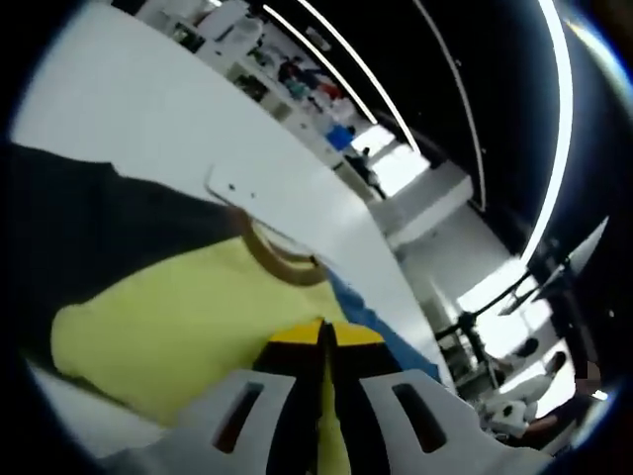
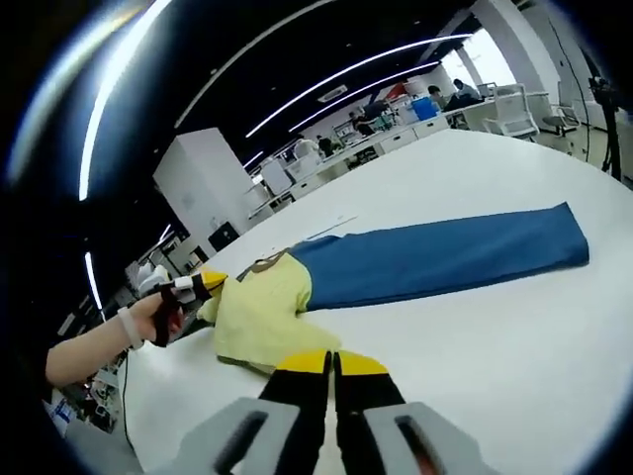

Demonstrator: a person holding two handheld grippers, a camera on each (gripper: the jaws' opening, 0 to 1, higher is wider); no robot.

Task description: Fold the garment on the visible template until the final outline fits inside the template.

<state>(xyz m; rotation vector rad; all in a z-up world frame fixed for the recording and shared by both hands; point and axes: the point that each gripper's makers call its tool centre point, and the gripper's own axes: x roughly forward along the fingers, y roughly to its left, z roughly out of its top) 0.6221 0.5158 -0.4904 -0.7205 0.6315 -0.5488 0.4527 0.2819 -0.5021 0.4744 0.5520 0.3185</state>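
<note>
The garment lies on the white table (image 2: 514,336): a yellow part (image 2: 262,307) with a brown collar (image 2: 265,263), and a long blue part (image 2: 445,257) stretching right. In the left gripper view my left gripper (image 1: 324,334) is shut on the yellow cloth (image 1: 188,317), just below the brown collar (image 1: 282,265). Yellow fabric shows between its jaws. The left gripper (image 2: 201,284) also appears in the right gripper view, at the garment's left edge. My right gripper (image 2: 333,364) is shut at the yellow part's near edge, with no cloth visible between its jaws. A white flat sheet (image 1: 259,196) lies beyond the collar.
A person's hand (image 2: 148,319) and forearm hold the left gripper. Dark fabric (image 1: 109,228) lies left of the yellow cloth. White desks with clutter (image 2: 396,129) and white chairs (image 2: 519,109) stand behind the table. Bare table top extends to the right.
</note>
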